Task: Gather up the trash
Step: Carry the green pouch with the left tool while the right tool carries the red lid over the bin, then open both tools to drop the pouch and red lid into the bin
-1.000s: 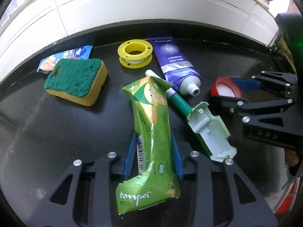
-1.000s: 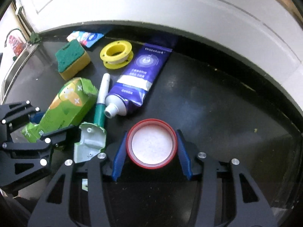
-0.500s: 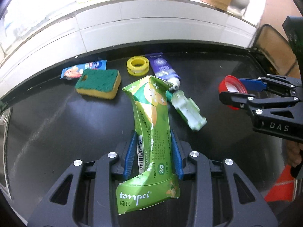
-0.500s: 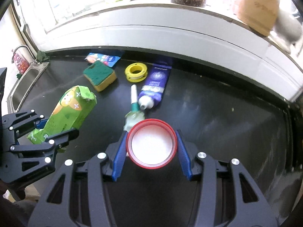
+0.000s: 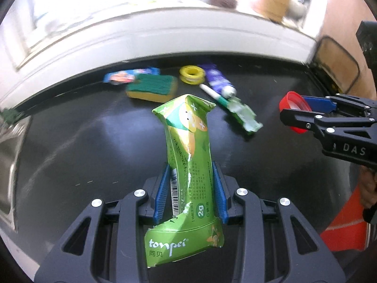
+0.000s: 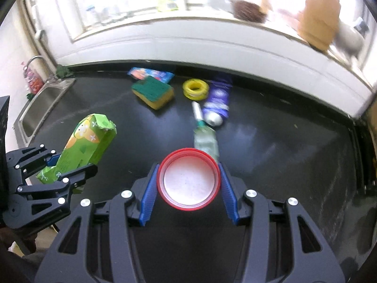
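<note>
The left tool (image 5: 190,193) clamps a crumpled green packet (image 5: 188,165), its long axis running out along the fingers. The right tool (image 6: 189,184) grips a red lid (image 6: 189,180), open face up. On the black tabletop (image 6: 282,146) beyond lie a sponge (image 6: 153,92), yellow spool (image 6: 195,89) and purple tube (image 6: 218,103).

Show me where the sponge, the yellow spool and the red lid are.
sponge (image 6: 150,87): right wrist view, on its green scouring top.
yellow spool (image 6: 195,89): right wrist view, on its near rim.
red lid (image 6: 189,182): right wrist view, on its white inner face.
</note>
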`<state>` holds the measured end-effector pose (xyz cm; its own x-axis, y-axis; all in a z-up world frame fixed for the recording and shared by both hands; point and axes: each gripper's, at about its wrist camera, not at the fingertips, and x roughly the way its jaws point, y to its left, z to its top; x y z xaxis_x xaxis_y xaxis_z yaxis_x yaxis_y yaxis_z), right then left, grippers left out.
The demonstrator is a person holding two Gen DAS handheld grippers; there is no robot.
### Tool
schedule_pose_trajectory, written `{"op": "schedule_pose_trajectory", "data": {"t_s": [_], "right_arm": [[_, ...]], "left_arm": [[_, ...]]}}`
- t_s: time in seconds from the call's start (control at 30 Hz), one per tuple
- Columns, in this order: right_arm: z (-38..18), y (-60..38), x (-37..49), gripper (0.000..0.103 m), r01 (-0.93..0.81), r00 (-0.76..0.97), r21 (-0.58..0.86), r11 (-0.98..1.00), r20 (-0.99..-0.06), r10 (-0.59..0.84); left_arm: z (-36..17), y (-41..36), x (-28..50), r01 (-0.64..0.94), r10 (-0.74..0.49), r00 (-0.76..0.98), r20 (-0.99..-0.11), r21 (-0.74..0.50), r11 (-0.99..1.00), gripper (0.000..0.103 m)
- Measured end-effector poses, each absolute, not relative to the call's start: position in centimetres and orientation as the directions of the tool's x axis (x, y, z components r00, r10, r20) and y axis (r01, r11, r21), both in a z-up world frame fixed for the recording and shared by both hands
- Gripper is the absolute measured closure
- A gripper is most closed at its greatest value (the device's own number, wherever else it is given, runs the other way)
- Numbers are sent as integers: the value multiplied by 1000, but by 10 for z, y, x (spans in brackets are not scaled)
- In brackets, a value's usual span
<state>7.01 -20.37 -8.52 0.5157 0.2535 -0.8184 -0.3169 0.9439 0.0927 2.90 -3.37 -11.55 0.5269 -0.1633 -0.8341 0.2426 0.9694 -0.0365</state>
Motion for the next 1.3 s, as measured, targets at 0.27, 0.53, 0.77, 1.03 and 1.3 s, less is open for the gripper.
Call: {"op": "schedule_pose_trajectory", "data": {"t_s": [0.27,0.53,0.77,1.03,1.3], "right_arm": [[-66,-73,67,54,-573,437,140,808,-782,445],[-72,95,3,54,-833,187,189,520,-788,586],[-108,207,-80,54,-924,-69,267,274,-821,567],[-161,293,-148,54,-935,-209,311,171,-871,445],[-202,341,-166,53,-941,-216,290,172,-911,351]], "left_arm": [[-85,85,-25,-59,38,601,-798,3,998,68],[-91,211,-134,-428,248,517,-819,3,904,68],[-135,283,-235,-638,290,392,-873,-31,769,68],[-194,330,-289,-724,234,355,-905,-108,681,68],[-237,362,-306,-755,188,353,-916,-160,636,68]]}}
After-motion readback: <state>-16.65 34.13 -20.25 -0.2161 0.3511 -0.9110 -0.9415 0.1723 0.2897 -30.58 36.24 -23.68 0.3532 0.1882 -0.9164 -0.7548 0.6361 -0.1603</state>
